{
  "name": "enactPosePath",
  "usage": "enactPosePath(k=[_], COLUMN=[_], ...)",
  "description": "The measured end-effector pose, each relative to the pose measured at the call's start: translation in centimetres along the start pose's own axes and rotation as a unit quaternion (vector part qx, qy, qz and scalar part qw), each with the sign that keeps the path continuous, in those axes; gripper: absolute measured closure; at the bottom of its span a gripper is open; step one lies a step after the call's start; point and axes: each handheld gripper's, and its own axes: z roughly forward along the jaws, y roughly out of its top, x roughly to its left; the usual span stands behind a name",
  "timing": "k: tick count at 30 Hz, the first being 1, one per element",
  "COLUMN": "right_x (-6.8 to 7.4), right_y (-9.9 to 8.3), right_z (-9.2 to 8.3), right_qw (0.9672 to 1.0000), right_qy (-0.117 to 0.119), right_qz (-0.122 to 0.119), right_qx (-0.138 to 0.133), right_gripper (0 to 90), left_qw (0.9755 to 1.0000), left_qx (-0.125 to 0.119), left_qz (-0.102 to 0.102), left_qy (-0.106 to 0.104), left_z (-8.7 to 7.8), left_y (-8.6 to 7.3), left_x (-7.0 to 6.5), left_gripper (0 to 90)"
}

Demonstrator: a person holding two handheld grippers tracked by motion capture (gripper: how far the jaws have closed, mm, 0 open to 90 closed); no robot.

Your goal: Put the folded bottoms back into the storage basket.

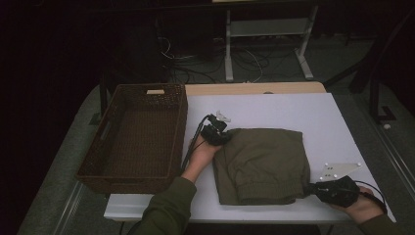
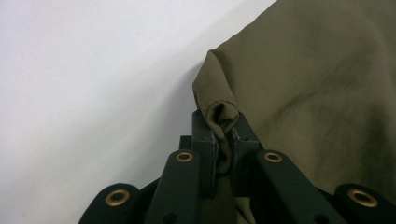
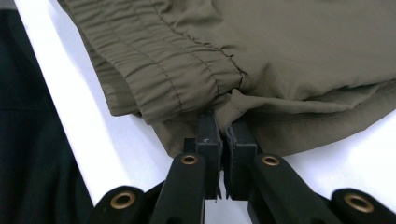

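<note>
**Both grippers clamped on the folded garment**

We hold the left gripper [image 1: 222,136] at the olive garment's [image 1: 264,164] far left corner, the right gripper [image 1: 313,188] at its near right corner, by the tabletop's [image 1: 293,107] near edge. Both jaws pinch cloth.

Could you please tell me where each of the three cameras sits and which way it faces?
High view: above the person's side, facing forward and down on the table, basket and garment; forearms, hands, left gripper and right gripper show.
Left gripper view: rides the left gripper, looking along its jaws at a pinched corner of the garment.
Right gripper view: rides the right gripper, facing the garment's elastic hem.
All share the garment.
</note>
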Motion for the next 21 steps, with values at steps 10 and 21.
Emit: enactPosePath(k=[10, 21], right_x=[-0.5, -0.9], right_y=[1.1, 2.7], right_z=[-0.4, -0.6], right_qw=[0.999, 0.9966], right_qy=[0.018, 0.025], right_qz=[0.008, 0.008], right_qx=[-0.039, -0.078], right_gripper=[85.5, 85.5], left_qw=[0.9988, 0.9949], left_qx=[-0.038, -0.065], left_qz=[0.007, 0.047], left_qy=[-0.03, -0.061], left_z=[-1.6, -2.8], left_y=[0.9, 2.2], left_x=[-0.7, -2.9], left_gripper=[83.4, 83.6])
